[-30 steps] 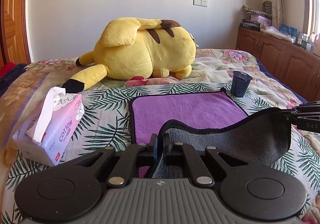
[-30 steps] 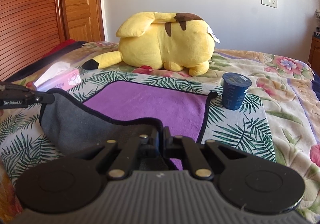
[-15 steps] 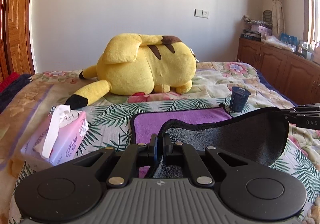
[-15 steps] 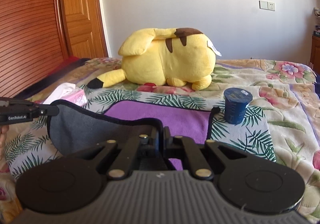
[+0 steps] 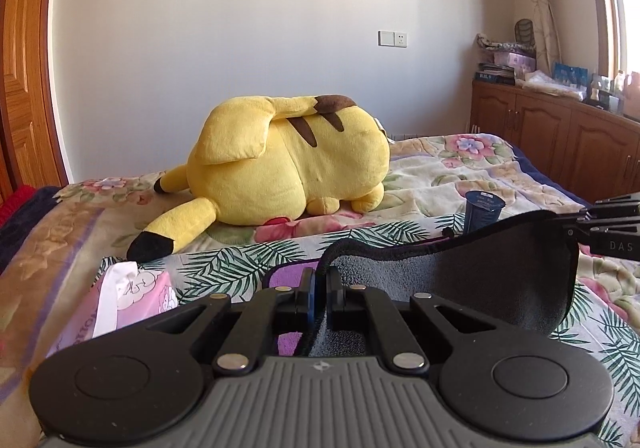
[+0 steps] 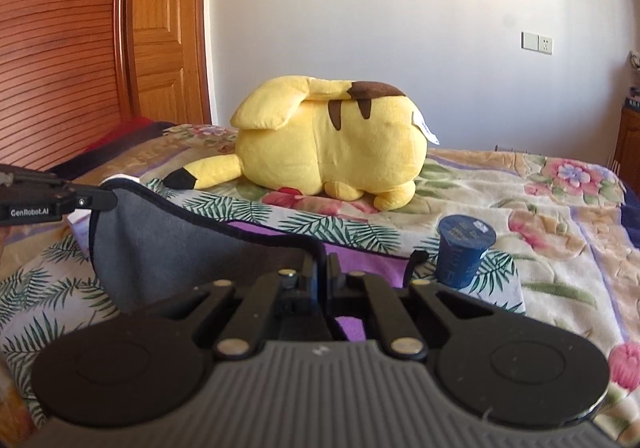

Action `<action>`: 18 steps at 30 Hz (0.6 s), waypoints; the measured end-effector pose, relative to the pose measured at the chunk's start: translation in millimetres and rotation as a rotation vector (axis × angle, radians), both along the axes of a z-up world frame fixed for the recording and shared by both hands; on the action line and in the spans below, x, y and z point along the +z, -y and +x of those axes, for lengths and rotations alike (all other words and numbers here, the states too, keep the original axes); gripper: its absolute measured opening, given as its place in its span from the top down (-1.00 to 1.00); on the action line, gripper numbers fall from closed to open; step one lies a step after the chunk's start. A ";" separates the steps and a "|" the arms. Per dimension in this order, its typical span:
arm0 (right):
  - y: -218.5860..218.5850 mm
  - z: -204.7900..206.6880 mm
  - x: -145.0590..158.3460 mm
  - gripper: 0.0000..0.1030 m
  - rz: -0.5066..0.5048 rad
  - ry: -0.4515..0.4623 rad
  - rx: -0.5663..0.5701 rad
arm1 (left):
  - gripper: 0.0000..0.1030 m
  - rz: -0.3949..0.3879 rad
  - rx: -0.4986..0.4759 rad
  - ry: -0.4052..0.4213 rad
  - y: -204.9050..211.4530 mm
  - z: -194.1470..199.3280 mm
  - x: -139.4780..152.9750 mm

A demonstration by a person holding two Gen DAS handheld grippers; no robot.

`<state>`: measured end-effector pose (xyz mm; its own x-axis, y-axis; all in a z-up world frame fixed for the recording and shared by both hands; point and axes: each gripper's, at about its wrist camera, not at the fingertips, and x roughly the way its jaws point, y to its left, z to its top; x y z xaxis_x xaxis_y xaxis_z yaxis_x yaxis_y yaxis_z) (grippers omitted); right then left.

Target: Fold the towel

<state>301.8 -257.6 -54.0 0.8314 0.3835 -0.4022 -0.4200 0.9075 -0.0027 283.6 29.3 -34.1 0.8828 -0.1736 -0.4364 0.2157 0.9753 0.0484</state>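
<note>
The towel (image 5: 472,280) is purple on top and grey underneath, with a black hem. It lies on the bed with its near edge lifted, so the grey underside faces me and hides most of the purple. My left gripper (image 5: 320,288) is shut on the near left corner. My right gripper (image 6: 322,276) is shut on the near right corner of the towel (image 6: 168,244). Each gripper shows at the edge of the other's view, the right gripper (image 5: 576,224) and the left gripper (image 6: 110,197), holding the edge taut between them.
A big yellow plush (image 5: 288,171) lies on the bed beyond the towel. A dark blue cup (image 6: 464,252) stands by the towel's far right corner. A pink tissue pack (image 5: 120,300) sits left. Wooden cabinets (image 5: 560,135) line the right wall.
Both grippers have risen with the towel's near edge. The views now look flatter across the bed, and the raised grey underside covers more of the purple surface.
</note>
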 end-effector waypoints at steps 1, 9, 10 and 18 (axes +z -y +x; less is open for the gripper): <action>-0.1 2.1 1.2 0.91 -0.004 0.004 -0.001 | 1.00 0.005 0.001 0.000 -0.2 2.1 -0.1; -2.5 16.7 10.1 0.92 -0.049 0.043 -0.016 | 1.00 0.069 -0.011 0.029 4.0 17.4 7.2; -2.9 17.6 11.6 0.92 -0.054 0.050 -0.015 | 1.00 0.070 -0.012 0.032 4.1 19.1 9.4; -2.9 28.3 23.2 0.92 -0.072 0.090 -0.020 | 1.00 0.029 0.005 0.053 4.3 34.7 27.8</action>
